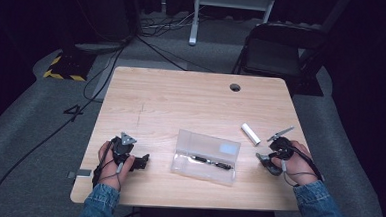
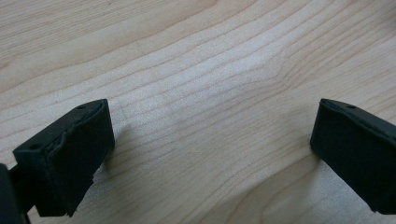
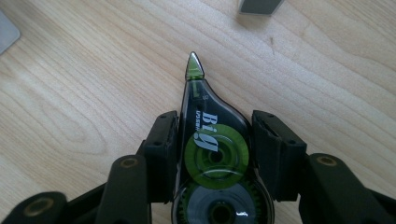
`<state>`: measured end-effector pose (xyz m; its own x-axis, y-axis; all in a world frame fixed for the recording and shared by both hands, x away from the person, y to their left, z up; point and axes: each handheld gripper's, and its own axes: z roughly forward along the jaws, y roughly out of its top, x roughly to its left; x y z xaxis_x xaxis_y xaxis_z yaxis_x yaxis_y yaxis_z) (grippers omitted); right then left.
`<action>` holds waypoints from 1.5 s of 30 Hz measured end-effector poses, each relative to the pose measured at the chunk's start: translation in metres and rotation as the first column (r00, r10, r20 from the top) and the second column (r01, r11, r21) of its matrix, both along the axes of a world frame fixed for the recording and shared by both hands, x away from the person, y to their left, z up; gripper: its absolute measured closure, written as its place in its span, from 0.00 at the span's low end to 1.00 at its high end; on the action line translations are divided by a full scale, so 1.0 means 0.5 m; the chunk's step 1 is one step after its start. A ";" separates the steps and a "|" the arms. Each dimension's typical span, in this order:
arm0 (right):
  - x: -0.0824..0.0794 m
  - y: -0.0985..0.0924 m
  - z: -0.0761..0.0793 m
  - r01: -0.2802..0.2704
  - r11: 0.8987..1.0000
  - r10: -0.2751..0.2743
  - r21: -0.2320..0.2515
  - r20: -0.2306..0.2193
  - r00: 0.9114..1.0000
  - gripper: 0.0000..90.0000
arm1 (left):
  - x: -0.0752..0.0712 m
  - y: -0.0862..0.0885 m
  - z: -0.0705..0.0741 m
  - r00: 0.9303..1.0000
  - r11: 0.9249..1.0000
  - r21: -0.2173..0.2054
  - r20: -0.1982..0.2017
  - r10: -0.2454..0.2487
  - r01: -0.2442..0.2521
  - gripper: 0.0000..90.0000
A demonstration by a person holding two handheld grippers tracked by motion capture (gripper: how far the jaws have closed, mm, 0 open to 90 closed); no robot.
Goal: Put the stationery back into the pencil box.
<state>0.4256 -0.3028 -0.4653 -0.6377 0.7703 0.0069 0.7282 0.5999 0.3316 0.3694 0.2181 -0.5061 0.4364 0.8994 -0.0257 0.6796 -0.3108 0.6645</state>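
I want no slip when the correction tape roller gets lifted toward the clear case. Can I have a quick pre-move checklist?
1. Right gripper jaws against both sides of the correction tape roller: ok.
2. Roller tip free of the white tube: ok.
3. Clear case lid open: cannot tell.
4. Bare table between roller and case: ok.
5. Left gripper open, holding nothing: ok.

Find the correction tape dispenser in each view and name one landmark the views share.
High view: not distinguishable; the right gripper sits at the table's right edge.
Left gripper view: not in it.
Right gripper view: correction tape dispenser at bottom centre, pressed between the jaws, tip pointing up.
Shared landmark: the wooden table.
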 end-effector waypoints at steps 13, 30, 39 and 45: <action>0.000 -0.006 0.025 0.014 0.999 -0.015 0.034 0.034 0.999 0.59 | -0.002 -0.001 0.000 1.000 1.000 -0.002 0.002 -0.003 0.003 0.00; -0.027 0.007 0.091 -0.042 0.992 0.025 0.119 0.143 0.989 0.59 | -0.002 -0.001 0.000 1.000 1.000 -0.002 0.002 -0.003 0.003 0.00; -0.044 0.015 0.124 -0.095 0.979 0.055 0.181 0.215 0.975 0.59 | -0.002 -0.001 0.000 1.000 1.000 -0.002 0.002 -0.003 0.003 0.00; -0.051 0.020 0.136 -0.114 0.971 0.064 0.211 0.230 0.971 0.59 | -0.002 -0.001 0.000 1.000 1.000 -0.002 0.002 -0.003 0.003 0.00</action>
